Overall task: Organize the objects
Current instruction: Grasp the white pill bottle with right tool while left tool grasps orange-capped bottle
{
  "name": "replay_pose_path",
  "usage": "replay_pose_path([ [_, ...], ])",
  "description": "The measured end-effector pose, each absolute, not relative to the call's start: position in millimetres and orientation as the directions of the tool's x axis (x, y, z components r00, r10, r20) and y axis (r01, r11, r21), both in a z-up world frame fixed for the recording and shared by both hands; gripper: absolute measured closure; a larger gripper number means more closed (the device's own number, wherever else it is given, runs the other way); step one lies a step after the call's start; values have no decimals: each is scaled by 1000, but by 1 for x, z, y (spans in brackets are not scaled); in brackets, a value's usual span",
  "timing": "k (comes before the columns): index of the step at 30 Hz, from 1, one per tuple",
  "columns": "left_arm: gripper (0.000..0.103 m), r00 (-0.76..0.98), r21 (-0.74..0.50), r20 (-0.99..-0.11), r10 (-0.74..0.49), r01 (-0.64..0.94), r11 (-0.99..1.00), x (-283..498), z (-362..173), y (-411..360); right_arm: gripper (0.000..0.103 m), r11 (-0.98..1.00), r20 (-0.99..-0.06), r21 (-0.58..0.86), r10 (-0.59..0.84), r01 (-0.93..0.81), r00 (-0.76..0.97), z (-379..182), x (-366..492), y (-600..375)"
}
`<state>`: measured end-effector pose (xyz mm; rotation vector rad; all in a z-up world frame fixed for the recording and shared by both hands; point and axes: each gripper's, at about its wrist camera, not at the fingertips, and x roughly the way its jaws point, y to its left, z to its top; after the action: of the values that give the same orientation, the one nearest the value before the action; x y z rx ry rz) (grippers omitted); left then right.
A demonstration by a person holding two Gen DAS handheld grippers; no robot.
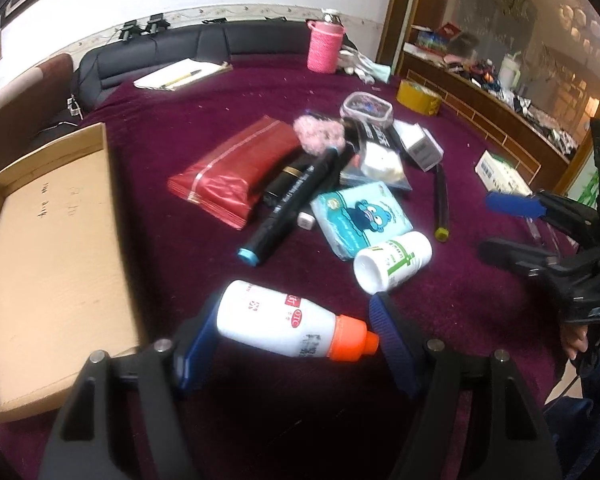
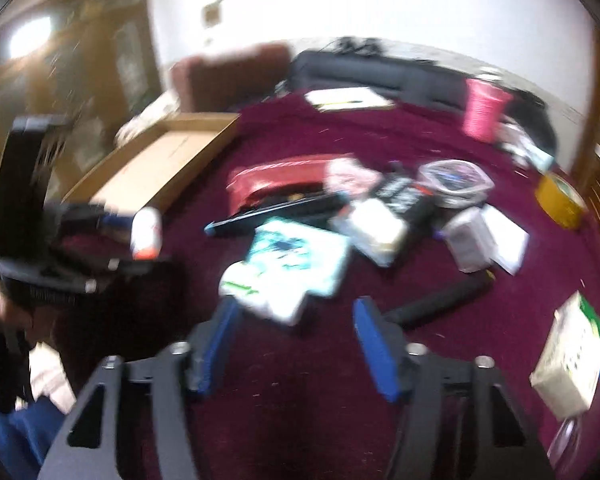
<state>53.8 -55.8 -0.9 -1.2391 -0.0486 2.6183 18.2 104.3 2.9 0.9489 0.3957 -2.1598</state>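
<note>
The left tool gripped a white bottle with an orange cap beside the cardboard box; the right tool hung part-open, empty, above the table.

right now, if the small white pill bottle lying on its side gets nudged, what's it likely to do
The white pill bottle lies on its side and looks round, so it would probably roll rather than slide. The plush maroon cloth may slow it quickly. It rests against the teal tissue pack, which would likely block rolling that way. It looks like smooth plastic, perhaps slippery.
</note>
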Motion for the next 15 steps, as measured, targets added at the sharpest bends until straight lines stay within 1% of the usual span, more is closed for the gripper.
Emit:
replay_pose_path([
  [1, 31, -616, -139, -753, 233, -198, -970, 55, 1, -60, 61, -650, -757, -31, -481, 759, -442, 1, 20, 95],
  [3, 31, -628, -144, -743, 231, -186, -972, 59, 5, -68, 62, -602, -774, -100, -453, 792, -442, 0, 22, 82],
  [6, 30, -645, -144, -733, 218, -166, -976, 64, 11, -79, 62, -538, -801, -122, -444, 834, -403, -4, 17, 70],
  [10, 30, -661, -154, -721, 208, -140, -978, 71, 13, -93, 62, -482, -839, -165, -390, 860, -380, -20, 6, 54],
  [15, 30, -669, -160, -715, 204, -127, -979, 77, 15, -102, 59, -436, -852, -192, -371, 879, -370, -30, 0, 46],
])
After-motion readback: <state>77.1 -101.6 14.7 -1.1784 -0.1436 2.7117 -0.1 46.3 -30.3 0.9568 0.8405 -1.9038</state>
